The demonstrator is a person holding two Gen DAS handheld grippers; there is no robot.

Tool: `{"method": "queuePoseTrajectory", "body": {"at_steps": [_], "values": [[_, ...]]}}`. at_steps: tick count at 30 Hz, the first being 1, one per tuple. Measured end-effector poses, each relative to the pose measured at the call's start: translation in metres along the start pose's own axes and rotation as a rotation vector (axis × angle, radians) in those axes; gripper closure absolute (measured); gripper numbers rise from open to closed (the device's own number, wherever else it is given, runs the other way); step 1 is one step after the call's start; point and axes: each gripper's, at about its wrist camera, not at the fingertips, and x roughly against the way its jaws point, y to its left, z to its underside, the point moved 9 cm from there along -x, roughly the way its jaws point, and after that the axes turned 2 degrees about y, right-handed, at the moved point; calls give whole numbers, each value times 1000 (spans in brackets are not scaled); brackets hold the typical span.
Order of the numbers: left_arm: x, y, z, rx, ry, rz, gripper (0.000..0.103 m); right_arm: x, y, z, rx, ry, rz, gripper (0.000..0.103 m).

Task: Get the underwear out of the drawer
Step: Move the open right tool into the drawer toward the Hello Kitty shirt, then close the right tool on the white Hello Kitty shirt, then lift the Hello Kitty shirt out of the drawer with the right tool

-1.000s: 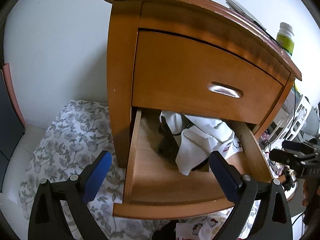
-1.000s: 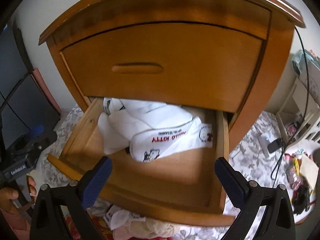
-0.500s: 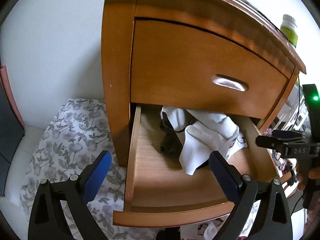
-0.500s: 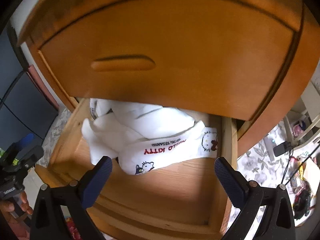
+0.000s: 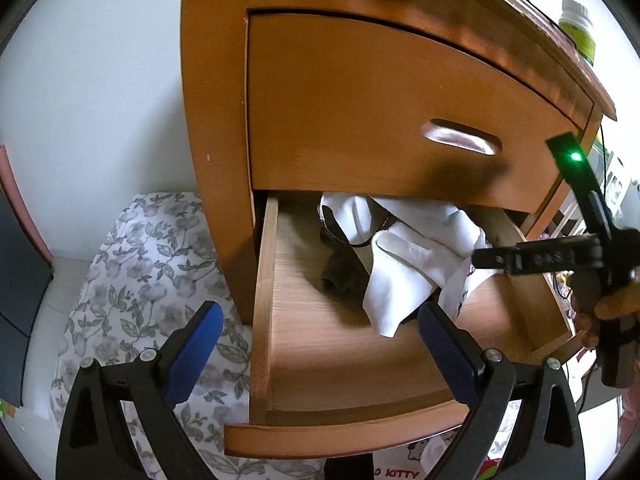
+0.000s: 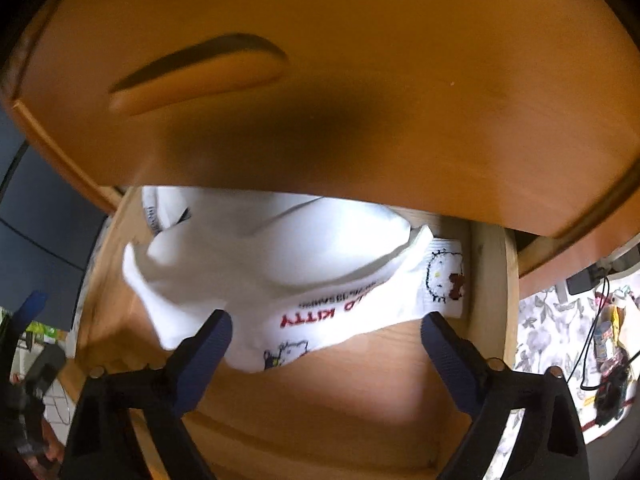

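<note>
Two hand-held grippers work an open lower drawer (image 5: 264, 320). The right hand-held gripper (image 6: 326, 330), jaws just narrowing yet apart, straddles the white printed underwear (image 6: 304, 280) lying inside; the left hand-held gripper (image 5: 318, 322) waits open.

The far part of the white underwear (image 6: 256, 264) is hidden under the closed upper drawer (image 6: 360, 80), and its outline is blurred. A dark garment (image 5: 340, 280) beside it cannot be identified. The bottle (image 5: 578, 28) label cannot be read.
</note>
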Motion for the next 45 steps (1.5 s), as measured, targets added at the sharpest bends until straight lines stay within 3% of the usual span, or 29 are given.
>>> {"method": "queuePoseTrajectory", "body": {"at_steps": [4, 21, 26, 29, 40, 45], "values": [[0, 0, -1, -8, -3, 1, 5, -14, -1, 2, -51, 54, -38, 13], [-4, 2, -1, -5, 7, 8, 5, -41, -11, 9, -101, 151, -27, 25], [-5, 3, 0, -5, 9, 13, 5, -48, -8, 13, -99, 169, -49, 52], [-5, 3, 0, -3, 8, 13, 5, -53, -14, 15, -97, 162, -57, 62], [-7, 3, 2, 0, 18, 22, 5, -48, -28, 22, -85, 136, -49, 86], [-8, 2, 4, 4, 26, 28, 5, -42, -37, 24, -78, 122, -31, 92]]}}
